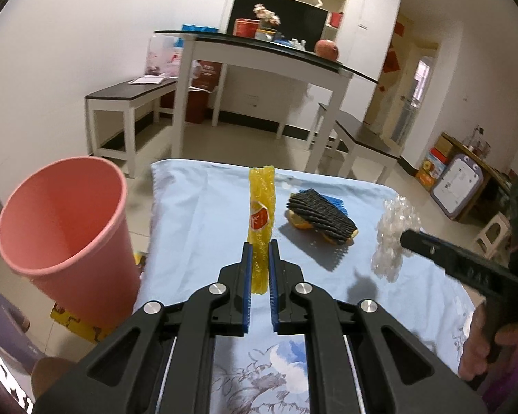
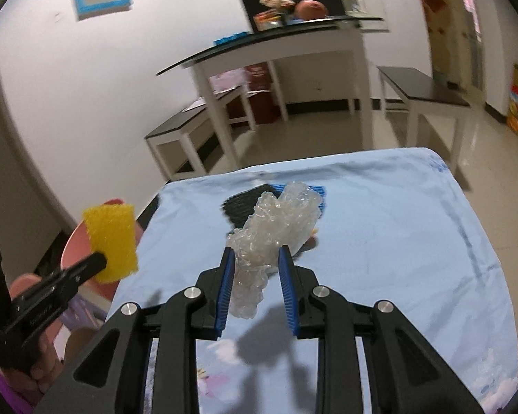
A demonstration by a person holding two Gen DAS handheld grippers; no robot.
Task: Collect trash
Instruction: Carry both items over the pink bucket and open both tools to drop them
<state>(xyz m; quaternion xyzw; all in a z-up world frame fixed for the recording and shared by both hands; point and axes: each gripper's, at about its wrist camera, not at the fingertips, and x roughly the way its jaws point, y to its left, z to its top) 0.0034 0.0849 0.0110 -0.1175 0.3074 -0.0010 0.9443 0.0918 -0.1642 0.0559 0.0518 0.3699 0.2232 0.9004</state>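
Observation:
My left gripper (image 1: 259,246) is shut on a yellow foam net sleeve (image 1: 261,207) with an orange sticker, held upright above the blue cloth; it also shows in the right wrist view (image 2: 112,241). My right gripper (image 2: 254,253) is shut on a crumpled clear bubble wrap (image 2: 276,231), lifted above the cloth; the wrap also shows in the left wrist view (image 1: 393,238). A pink bin (image 1: 65,234) stands on the floor to the left of the table. A black and blue foam net (image 1: 323,217) lies over orange peel on the cloth.
The table is covered by a light blue cloth (image 1: 197,227). Behind it stand white benches (image 1: 127,103) and a tall glass-topped table (image 1: 259,51). Boxes and a stool (image 1: 493,231) sit at the right wall.

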